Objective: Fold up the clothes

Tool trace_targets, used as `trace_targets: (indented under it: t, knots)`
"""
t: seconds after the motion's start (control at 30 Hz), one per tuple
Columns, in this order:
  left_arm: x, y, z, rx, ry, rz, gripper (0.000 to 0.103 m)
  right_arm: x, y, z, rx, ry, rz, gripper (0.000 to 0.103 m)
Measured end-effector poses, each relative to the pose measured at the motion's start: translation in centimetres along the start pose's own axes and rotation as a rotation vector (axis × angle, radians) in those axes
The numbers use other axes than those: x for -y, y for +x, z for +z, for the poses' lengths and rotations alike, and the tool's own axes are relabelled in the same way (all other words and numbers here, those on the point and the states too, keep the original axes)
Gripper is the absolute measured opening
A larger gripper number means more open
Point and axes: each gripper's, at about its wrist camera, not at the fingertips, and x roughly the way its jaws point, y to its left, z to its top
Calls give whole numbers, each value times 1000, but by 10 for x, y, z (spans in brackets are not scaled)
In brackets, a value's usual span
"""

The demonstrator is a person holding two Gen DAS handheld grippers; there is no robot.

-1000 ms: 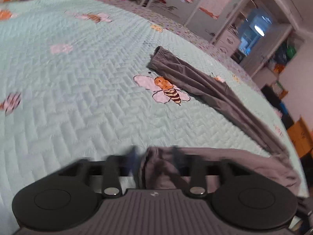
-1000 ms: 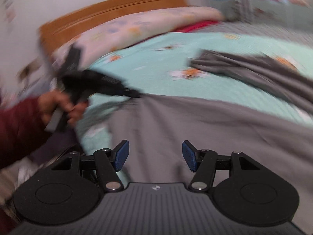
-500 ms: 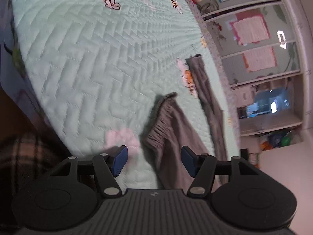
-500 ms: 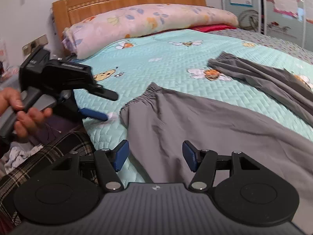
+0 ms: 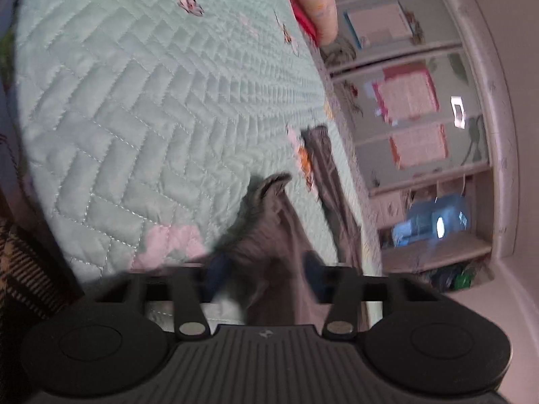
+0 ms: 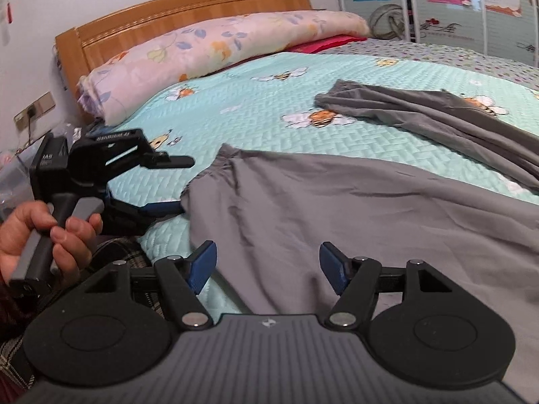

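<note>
Grey trousers [image 6: 353, 208] lie spread on the mint quilted bedspread [image 6: 256, 114], one leg near me and the other leg [image 6: 427, 114] farther back. My left gripper [image 6: 175, 185] is open at the near leg's gathered cuff [image 6: 205, 178], one finger above the fabric edge and one at its underside. In the left wrist view the blurred cuff [image 5: 269, 235] lies between the left gripper's [image 5: 266, 279] blue pads. My right gripper [image 6: 267, 266] is open and empty, just above the same leg near the bed's edge.
A rolled floral quilt [image 6: 215, 50] and a red pillow [image 6: 323, 42] lie by the wooden headboard [image 6: 182, 10]. Cabinet doors with posters [image 6: 471, 3] stand beyond the bed. The bed's near edge drops off beside plaid cloth [image 6: 124, 252].
My left gripper let go of the cuff, opened, tilted sideways, then moved in around the cuff edge again. My right gripper stayed open and shifted little.
</note>
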Motion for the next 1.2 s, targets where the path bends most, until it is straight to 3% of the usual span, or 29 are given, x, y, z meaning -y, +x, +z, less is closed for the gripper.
trace_targets:
  t: [0.07, 0.17, 0.23, 0.37, 0.67, 0.73, 0.87, 1.07, 1.2]
  knots:
    - [-4, -2, 4, -14, -13, -3, 17, 5, -5, -3, 4, 9, -26, 68]
    - [0, -20, 17, 42, 62, 58, 7, 14, -9, -10, -13, 53, -40, 68]
    - [2, -32, 26, 80, 113, 99, 7, 17, -10, -16, -24, 92, -13, 68]
    - [-3, -26, 30, 22, 102, 96, 7, 11, -2, -26, -55, 96, 24, 68]
    - [-9, -20, 24, 0, 49, 85, 27, 16, -3, -18, -47, 114, 65, 69]
    - [-5, -19, 23, 1, 63, 80, 38, 17, 0, -6, -31, 98, 82, 69]
    - [1, -17, 21, 5, 99, 81, 42, 10, 23, 33, 27, -1, 99, 69]
    - [9, -13, 19, 2, 162, 137, 28, -5, 91, 94, 3, -189, 142, 69]
    - [8, -11, 19, 1, 165, 153, 25, 0, 131, 121, -56, -190, 226, 69]
